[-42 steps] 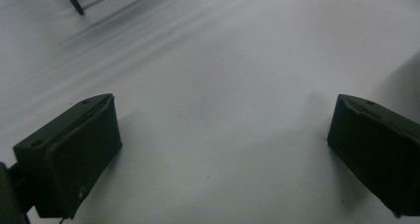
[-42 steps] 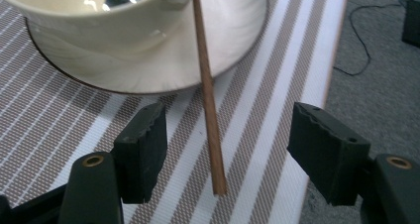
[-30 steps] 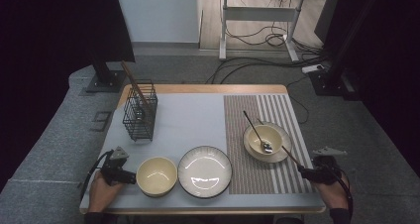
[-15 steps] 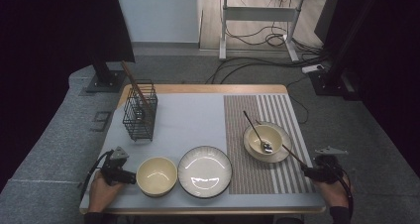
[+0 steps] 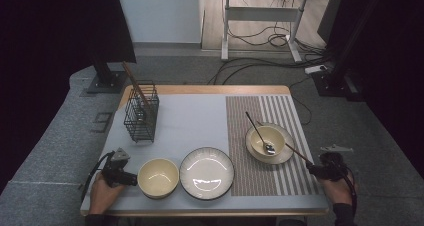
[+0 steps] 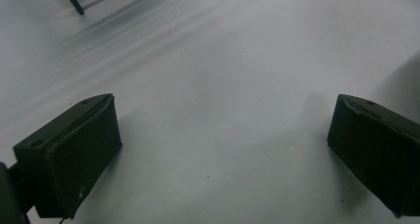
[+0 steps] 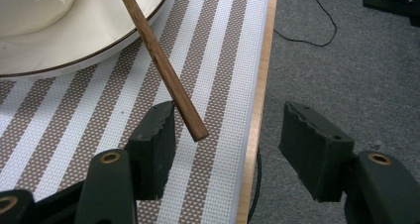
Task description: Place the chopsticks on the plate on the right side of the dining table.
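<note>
Worktop (image 5: 200, 92): wood-edged, grey mat on the left part, brown-striped placemat (image 5: 290, 116) on the right. Grey carpet around, cables (image 5: 260, 38) on the floor beyond.

Right claw (image 7: 225, 130): jaws have just been closing, not yet pinching. Wooden chopstick (image 7: 158, 60) end lies between them, beside one jaw, slanting off the saucer (image 7: 99, 35) rim.

Left claw (image 6: 223, 135): spread over bare mat.

No readable text, label, brand, number or sign appears on anything.
</note>
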The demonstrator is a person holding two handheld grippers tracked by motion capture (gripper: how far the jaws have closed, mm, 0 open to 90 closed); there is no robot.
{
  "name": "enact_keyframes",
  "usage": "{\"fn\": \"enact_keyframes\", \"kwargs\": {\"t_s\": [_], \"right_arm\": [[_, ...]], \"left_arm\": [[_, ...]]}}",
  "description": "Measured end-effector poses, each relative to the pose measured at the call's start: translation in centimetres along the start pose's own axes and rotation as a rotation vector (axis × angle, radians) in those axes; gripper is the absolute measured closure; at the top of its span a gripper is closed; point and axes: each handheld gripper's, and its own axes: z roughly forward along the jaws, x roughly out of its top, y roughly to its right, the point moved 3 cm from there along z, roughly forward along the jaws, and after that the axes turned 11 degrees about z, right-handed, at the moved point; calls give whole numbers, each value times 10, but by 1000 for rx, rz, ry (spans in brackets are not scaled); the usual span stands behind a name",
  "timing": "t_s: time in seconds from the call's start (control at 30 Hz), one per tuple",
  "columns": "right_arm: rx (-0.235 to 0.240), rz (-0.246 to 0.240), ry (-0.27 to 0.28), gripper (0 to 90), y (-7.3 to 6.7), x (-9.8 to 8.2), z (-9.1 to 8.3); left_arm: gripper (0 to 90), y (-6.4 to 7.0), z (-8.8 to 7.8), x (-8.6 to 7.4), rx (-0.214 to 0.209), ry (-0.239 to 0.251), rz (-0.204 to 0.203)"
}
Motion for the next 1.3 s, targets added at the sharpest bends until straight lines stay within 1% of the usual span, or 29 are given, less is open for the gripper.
{"fn": "enact_keyframes", "kwargs": {"t_s": [0.23,0.37,0.47,0.5,0.77,1.1,1.3], "right_arm": [[-9,1,-7,392,1,4,5],[-15,5,-4,386,2,4,5],[-9,6,3,391,2,3,1],[-8,4,3,406,2,1,-2],[-2,-2,11,444,4,-2,-8],[-13,6,4,495,7,1,-3],[-10,11,0,511,8,5,-1]], "left_arm": [[0,0,0,0,0,-1,1],[0,0,0,0,0,0,0],[0,0,0,0,0,0,0],[0,0,0,0,0,0,1],[0,0,0,0,0,0,0],[0,0,0,0,0,0,0],[0,0,0,0,0,-1,1]]}}
